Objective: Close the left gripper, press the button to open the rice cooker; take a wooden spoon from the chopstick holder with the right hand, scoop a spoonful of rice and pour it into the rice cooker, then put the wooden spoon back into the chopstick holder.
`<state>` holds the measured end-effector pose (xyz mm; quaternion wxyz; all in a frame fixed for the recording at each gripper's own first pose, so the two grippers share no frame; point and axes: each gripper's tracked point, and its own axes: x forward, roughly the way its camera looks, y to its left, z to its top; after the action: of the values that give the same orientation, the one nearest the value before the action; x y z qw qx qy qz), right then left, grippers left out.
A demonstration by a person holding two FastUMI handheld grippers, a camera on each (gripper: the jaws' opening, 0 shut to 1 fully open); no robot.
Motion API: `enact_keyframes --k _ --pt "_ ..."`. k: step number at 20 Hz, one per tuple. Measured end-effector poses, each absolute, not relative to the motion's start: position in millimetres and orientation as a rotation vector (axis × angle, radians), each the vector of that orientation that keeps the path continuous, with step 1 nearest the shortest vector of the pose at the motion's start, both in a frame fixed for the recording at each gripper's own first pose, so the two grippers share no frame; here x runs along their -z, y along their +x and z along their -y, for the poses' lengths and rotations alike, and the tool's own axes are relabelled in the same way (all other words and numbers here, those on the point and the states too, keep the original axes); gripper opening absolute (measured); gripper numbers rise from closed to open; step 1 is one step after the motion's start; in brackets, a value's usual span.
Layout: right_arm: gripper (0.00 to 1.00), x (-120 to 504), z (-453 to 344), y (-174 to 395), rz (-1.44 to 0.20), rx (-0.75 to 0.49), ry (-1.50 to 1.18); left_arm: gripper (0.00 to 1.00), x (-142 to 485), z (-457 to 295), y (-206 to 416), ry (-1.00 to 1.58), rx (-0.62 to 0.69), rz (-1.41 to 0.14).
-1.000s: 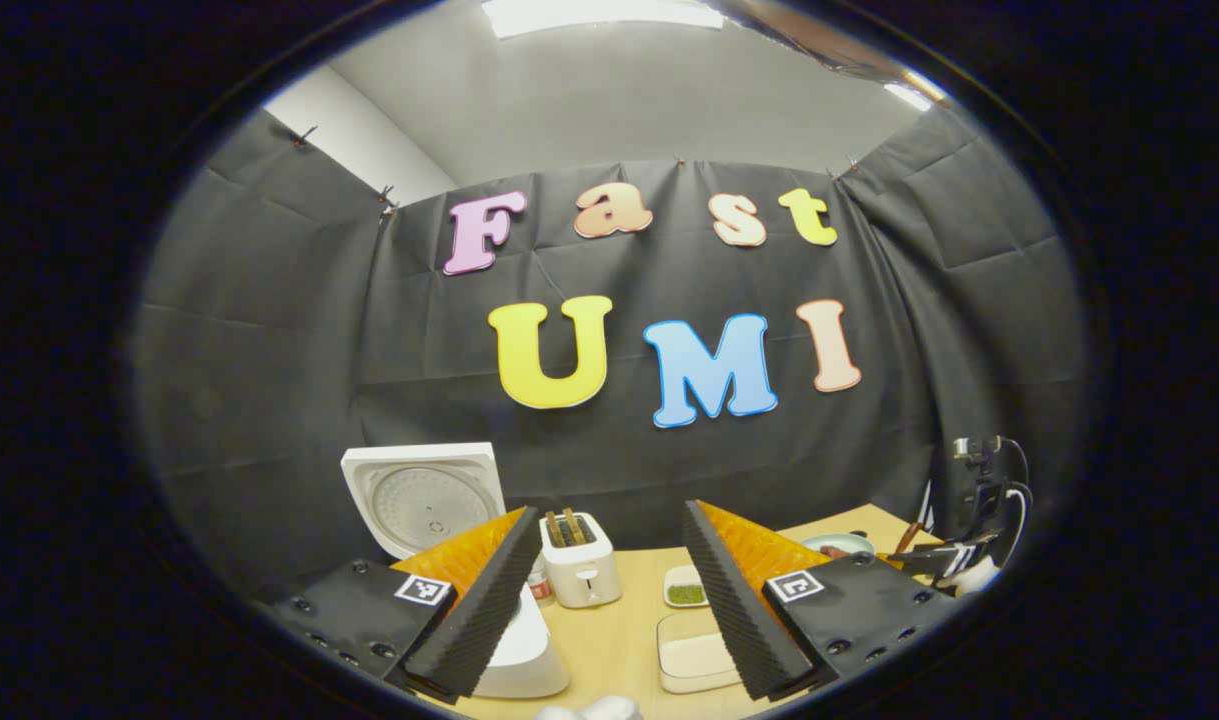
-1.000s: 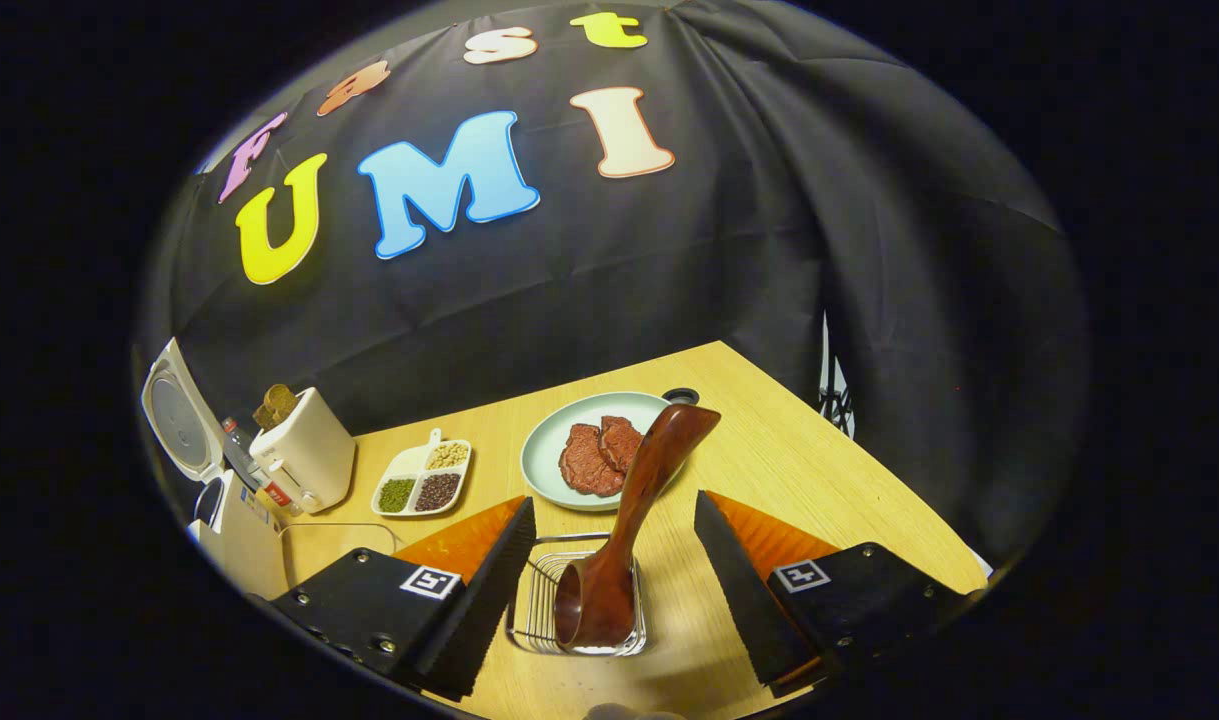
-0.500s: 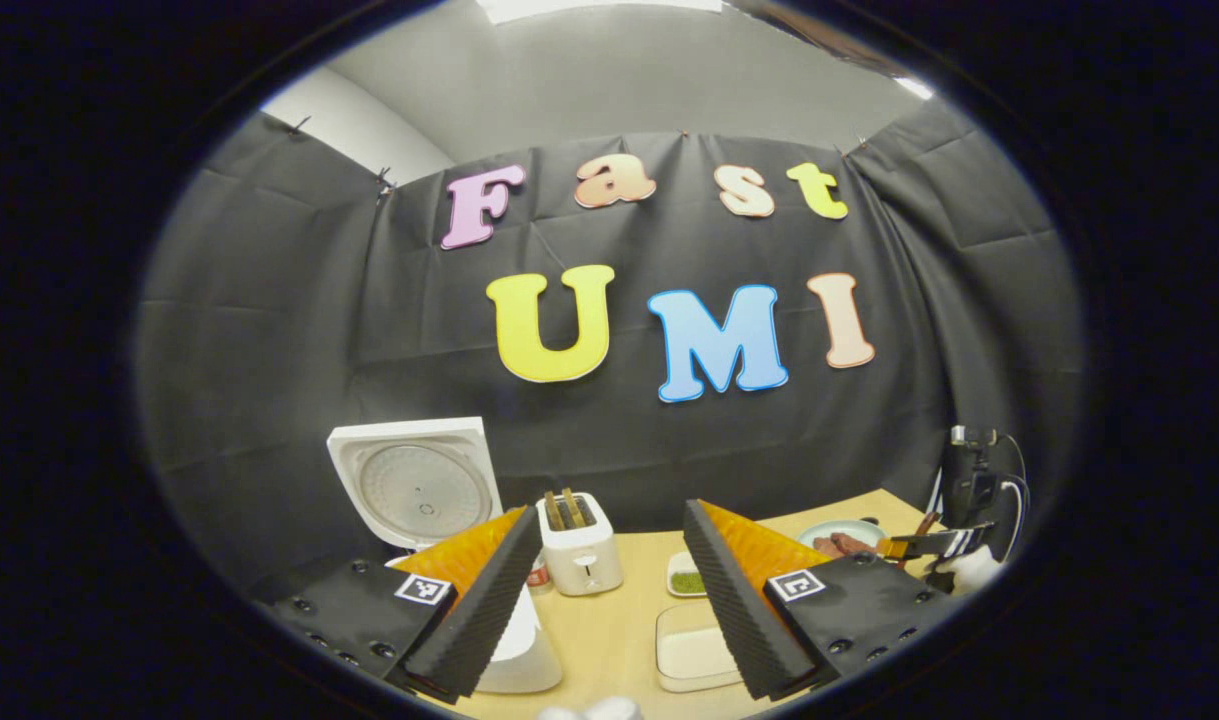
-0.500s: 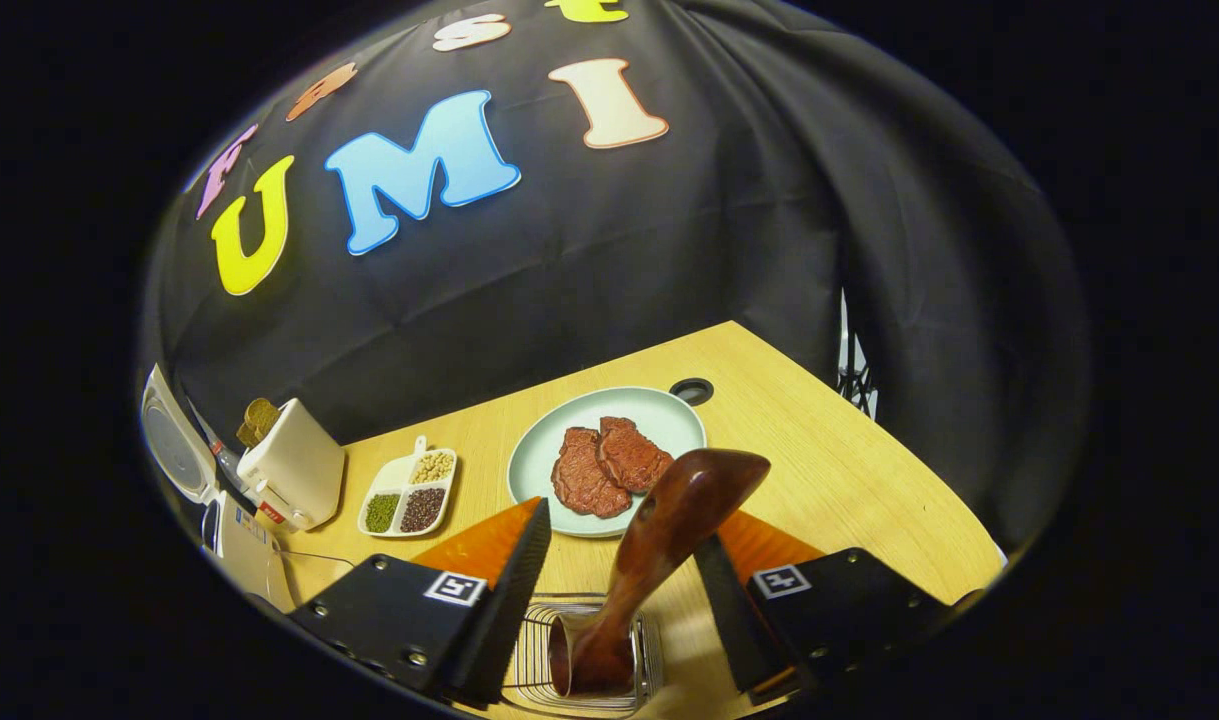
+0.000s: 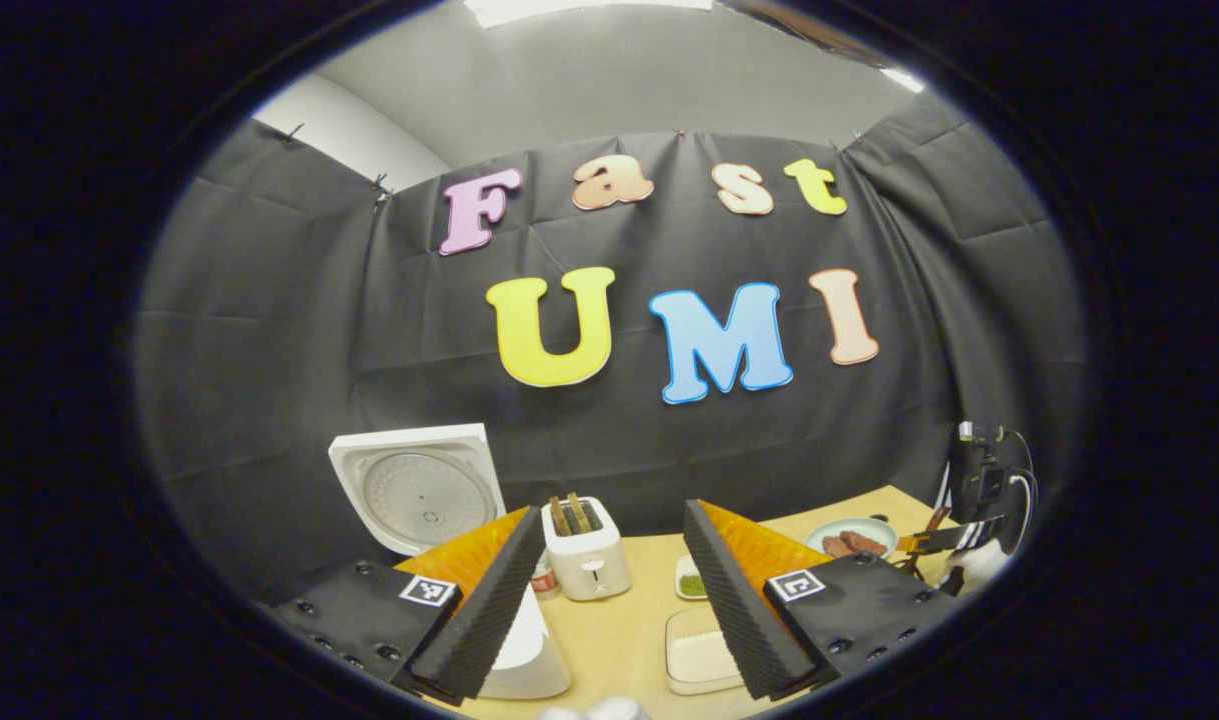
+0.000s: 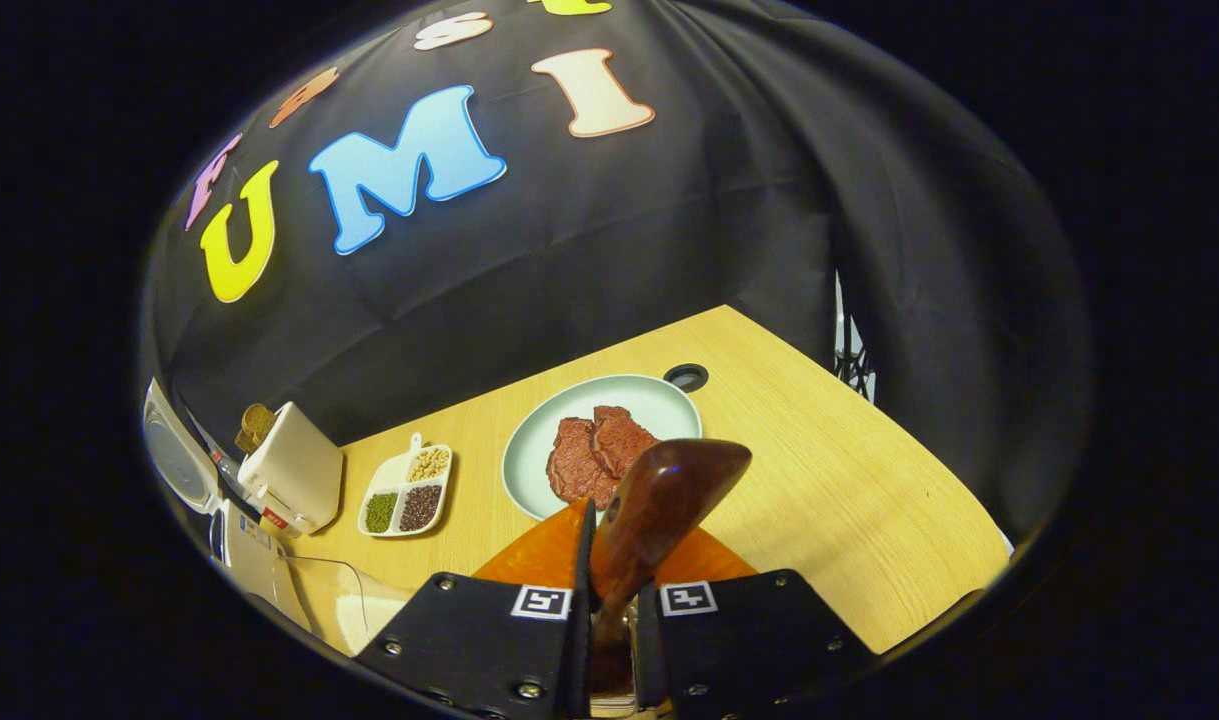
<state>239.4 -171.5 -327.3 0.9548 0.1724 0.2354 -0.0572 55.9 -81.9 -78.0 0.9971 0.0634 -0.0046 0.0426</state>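
**Wooden spoon clamped, lift comes next**

Wooden spoon (image 6: pixel 659 505) sits bottom centre of the right gripper view, its handle pinched between the two fingers of the right gripper (image 6: pixel 609 600), which are drawn in tight on either side of it. The rounded handle end pokes up toward the plate of meat (image 6: pixel 601 440) at mid-frame. The chopstick holder is hidden beneath the fingers, so whether the bowl has cleared it can't be told.

To do this well: pull straight up along the handle's line, no twisting, so the bowl doesn't snag the holder's wire. Keep the squeeze firm; polished wood looks slippery.

Over in the left gripper view, the left gripper (image 5: pixel 609 590) stands wide open at the bottom, holding nothing. That view gives the rice cooker (image 5: pixel 509 650) at lower left with its lid (image 5: pixel 419 490) raised, the toaster (image 5: pixel 589 560) and a shallow white container (image 5: pixel 694 660), presumably the rice. The right gripper view offers the cooker as a mere sliver at its left edge, but adds the divided dish of beans (image 6: pixel 409 495).
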Motion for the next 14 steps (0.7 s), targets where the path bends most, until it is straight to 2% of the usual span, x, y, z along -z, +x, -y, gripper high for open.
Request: enact_keyframes --k 4,5,8,14 --pt "0.18 312 166 237 -0.458 0.114 0.334 0.99 74 72 53 0.13 -0.091 0.02" --pt "0.18 304 165 235 -0.449 0.116 0.326 0.95 72 66 51 0.127 -0.103 0.024" --pt "0.18 269 161 229 -0.399 0.123 0.285 0.99 74 55 50 0.122 -0.107 0.014" --pt "0.18 183 129 221 -0.313 0.09 0.207 0.97 72 28 41 0.122 -0.104 0.023"
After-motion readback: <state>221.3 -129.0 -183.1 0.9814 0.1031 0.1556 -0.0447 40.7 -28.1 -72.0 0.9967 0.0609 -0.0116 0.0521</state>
